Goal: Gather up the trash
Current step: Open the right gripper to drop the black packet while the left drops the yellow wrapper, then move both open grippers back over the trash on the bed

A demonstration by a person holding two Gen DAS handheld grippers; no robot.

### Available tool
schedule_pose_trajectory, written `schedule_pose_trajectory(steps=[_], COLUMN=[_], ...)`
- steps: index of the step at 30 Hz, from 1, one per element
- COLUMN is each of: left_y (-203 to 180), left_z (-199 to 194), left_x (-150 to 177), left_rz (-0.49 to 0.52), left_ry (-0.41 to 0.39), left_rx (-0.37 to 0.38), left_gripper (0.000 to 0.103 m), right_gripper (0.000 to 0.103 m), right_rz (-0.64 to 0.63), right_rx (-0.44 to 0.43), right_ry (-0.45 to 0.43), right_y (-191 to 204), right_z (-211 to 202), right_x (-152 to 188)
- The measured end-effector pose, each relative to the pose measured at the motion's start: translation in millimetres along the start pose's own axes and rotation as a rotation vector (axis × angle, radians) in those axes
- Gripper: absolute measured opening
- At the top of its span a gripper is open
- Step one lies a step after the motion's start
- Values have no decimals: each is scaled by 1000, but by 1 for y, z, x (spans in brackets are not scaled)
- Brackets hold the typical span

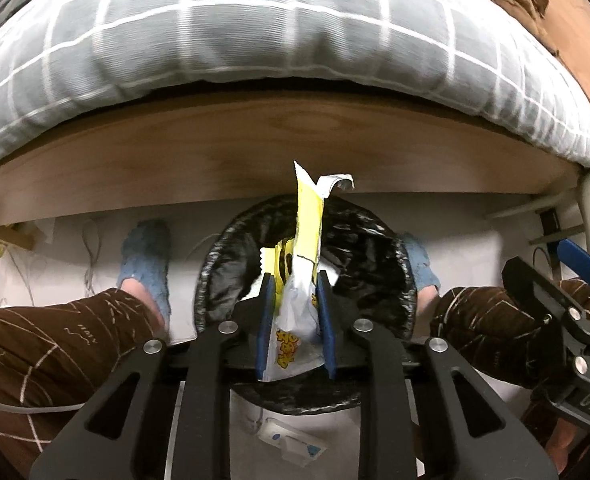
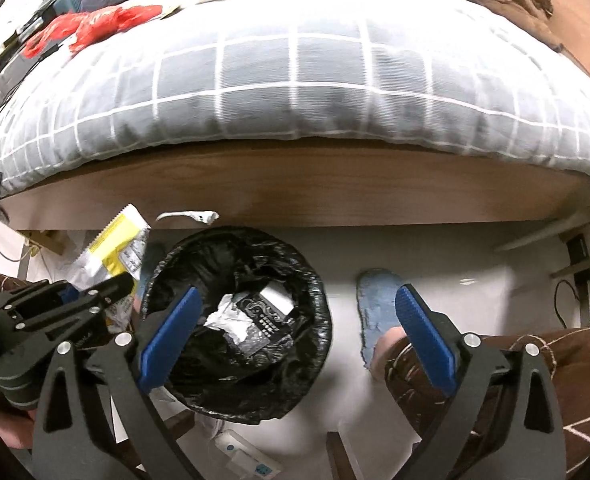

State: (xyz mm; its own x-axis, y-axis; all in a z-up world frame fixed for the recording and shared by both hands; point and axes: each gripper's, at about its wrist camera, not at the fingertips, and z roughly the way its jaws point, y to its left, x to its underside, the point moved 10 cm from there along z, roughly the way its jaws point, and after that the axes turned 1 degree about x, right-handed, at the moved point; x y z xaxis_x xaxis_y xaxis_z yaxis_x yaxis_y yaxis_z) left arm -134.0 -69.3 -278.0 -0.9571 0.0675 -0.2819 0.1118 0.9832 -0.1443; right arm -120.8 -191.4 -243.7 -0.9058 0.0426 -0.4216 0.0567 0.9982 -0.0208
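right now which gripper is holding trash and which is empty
The left gripper holds the trash: its jaws are shut on a yellow wrapper above the black-lined bin. The right gripper is empty, jaws wide open.

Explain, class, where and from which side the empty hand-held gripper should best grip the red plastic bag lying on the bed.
Probably the bunched middle of the red plastic bag, coming from above with the open right hand-held gripper. The bag lies flat and crumpled on the grey checked bedding, so its raised folds give the fingers something to pinch; the thin flat edges would likely slip away.
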Motion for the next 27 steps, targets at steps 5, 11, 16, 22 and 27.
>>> schedule_pose_trajectory(steps=[5,11,16,22,27], left_y=[-9,-9,-4,3,10], left_z=[7,10,8,-5,-26], left_x=[2,4,3,-3,-11], left_rz=[15,18,17,21,10], left_ry=[13,5,-8,-41,-71], left_rx=[-12,-20,-39,-72,-72], left_gripper=[43,70,86,96,97], right_gripper=[93,93,93,93,93], right_rz=[21,2,-10,-17,-12], right_rx=[0,-10,-7,-5,-16], right_ry=[10,14,7,-5,-35], right_y=[-10,-6,-1,2,4], right_z=[2,4,0,-8,-23], right_x=[3,4,4,0,-8])
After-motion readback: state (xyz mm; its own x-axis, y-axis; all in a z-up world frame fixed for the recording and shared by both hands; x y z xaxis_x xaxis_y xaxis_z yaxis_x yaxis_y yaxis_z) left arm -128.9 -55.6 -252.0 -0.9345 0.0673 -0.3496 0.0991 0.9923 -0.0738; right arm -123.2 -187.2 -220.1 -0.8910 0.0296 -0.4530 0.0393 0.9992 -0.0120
